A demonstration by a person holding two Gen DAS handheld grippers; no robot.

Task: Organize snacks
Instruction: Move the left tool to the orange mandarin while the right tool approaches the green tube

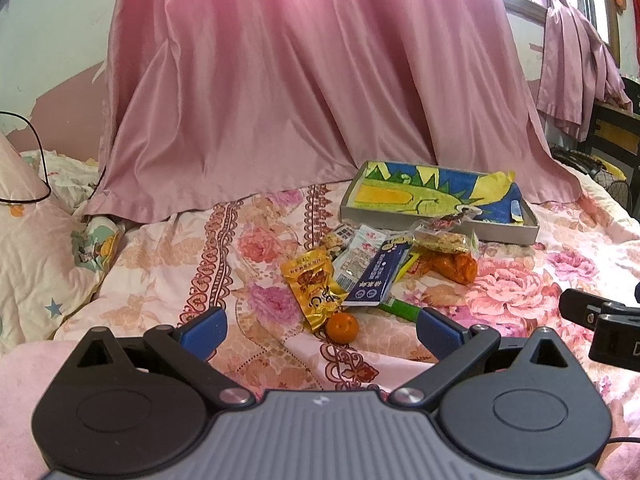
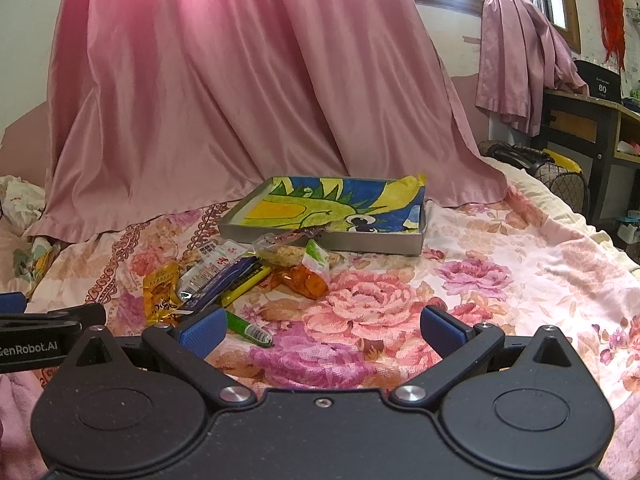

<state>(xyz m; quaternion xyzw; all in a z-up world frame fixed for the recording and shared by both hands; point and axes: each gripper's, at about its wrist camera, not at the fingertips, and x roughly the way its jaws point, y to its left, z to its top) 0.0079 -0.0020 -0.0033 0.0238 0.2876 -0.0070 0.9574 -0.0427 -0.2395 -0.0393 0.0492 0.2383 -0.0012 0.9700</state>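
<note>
A pile of snack packets lies on the floral bedspread in front of a shallow grey box [image 1: 508,234] [image 2: 320,240] lined with a blue, yellow and green drawing. The pile holds a yellow packet [image 1: 314,284] [image 2: 162,290], a dark blue packet [image 1: 378,276] [image 2: 224,280], an orange packet [image 1: 454,266] [image 2: 306,280], a clear bag of peanuts [image 1: 440,240] [image 2: 280,254] and a green tube [image 1: 400,308] [image 2: 248,328]. A small orange fruit [image 1: 341,327] sits nearest. My left gripper [image 1: 320,330] is open just short of the fruit. My right gripper [image 2: 320,330] is open over bare bedspread, right of the pile.
A pink curtain [image 1: 300,80] [image 2: 240,80] hangs down onto the bed behind the box. A pillow [image 1: 36,248] lies at the left with a black cable [image 1: 38,140] over it. A dark desk [image 2: 588,120] and a bag [image 2: 560,184] stand past the bed's right edge.
</note>
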